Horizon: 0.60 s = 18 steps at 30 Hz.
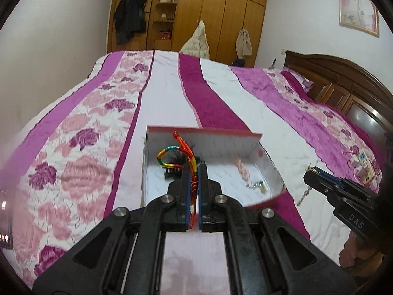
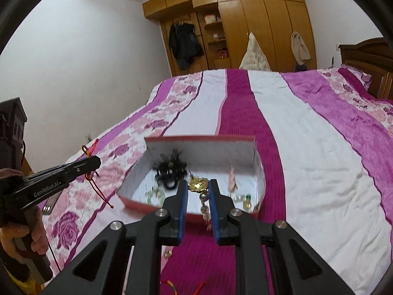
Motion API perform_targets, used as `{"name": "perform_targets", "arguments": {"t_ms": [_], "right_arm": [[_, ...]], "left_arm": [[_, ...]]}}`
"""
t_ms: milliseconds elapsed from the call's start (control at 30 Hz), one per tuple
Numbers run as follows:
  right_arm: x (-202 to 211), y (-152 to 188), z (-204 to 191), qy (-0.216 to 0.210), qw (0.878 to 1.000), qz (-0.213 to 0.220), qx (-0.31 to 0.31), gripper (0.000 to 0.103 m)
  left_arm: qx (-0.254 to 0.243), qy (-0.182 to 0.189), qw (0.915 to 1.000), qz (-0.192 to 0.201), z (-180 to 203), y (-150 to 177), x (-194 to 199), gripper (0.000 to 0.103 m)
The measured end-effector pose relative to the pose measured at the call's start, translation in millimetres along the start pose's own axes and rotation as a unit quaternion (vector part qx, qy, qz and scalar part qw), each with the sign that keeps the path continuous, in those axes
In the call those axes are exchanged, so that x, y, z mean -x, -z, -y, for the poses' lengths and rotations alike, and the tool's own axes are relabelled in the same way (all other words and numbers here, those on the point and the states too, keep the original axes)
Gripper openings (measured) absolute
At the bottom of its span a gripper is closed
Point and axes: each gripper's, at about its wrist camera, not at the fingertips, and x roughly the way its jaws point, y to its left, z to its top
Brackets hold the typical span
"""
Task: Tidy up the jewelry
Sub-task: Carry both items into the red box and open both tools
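Jewelry in transit: the left gripper (image 1: pixel 194 172) is clenched on a multicoloured braided cord bracelet (image 1: pixel 175 156), its loop hanging ahead of the fingertips, above the near-left part of the open box (image 1: pixel 203 135) on the bed (image 1: pixel 162 93). The right gripper (image 2: pixel 198 191) grasps a gold hairpin (image 2: pixel 197 184), pendant dangling along its fingers, over the box's near wall. Both stand equally near for release.

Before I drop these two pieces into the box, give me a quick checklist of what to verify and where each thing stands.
1. Left hand-held gripper grip on the rainbow cord bracelet: ok, cord pinched between the pads.
2. Right hand-held gripper grip on the gold ornament: ok, caught at the tips, beads dangling below.
3. Red-rimmed box open: ok, no lid over it.
4. Bare floor free in the box: ok, between the black hair accessory and the pink piece.
5. Bracelet above the box: cannot tell; the right wrist view puts it left of the box.
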Motion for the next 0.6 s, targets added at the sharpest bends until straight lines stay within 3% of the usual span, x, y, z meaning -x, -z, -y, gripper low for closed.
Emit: {"name": "perform_targets", "arguments": {"t_ms": [367,600], "right_arm": [[-29,-24,3,0.034,0.999,0.034,0.006,0.019],[-58,-26,17,0.045,0.999,0.023,0.0,0.019]], "left_arm": [[0.0,-0.007,0.9996,0.026,-5,-11,-28,0.0],[0.0,-0.012,0.9997,0.019,-9,-10,-59,0.0]]}}
